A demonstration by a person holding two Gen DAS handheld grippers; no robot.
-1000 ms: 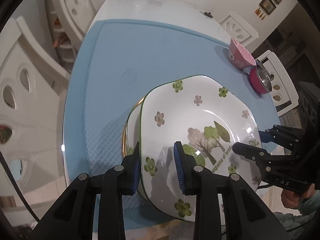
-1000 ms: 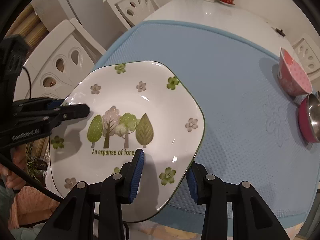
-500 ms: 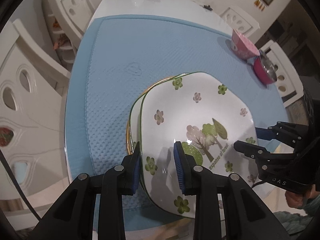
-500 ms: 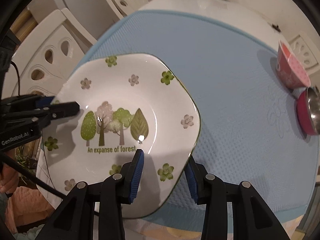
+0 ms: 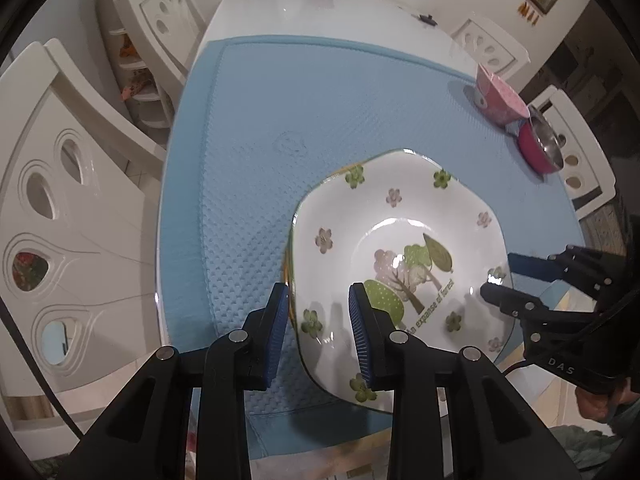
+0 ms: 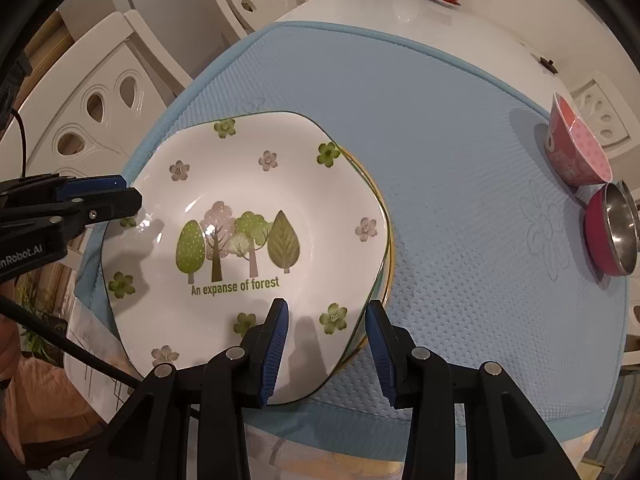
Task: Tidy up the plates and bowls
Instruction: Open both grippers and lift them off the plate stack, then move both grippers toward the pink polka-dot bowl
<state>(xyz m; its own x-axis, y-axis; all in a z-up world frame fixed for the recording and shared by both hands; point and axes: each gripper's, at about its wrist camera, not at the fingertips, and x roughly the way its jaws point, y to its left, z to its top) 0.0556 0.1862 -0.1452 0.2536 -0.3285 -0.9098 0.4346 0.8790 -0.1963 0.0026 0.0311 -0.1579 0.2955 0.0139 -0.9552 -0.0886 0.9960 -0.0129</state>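
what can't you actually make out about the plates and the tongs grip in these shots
- Plate under the forest plate: only a gold-edged sliver shows in either view; its pattern and how many lie there are hidden.
- Left tongs, right tongs: each straddles the rim, but whether the pads touch it is unclear.
- Pink bowl and metal bowl: their insides are not readable.

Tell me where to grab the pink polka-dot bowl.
Grip the pink polka-dot bowl by its thin rim, coming from the open blue-mat side: it lies tipped, and the red steel-lined bowl crowds its other side.
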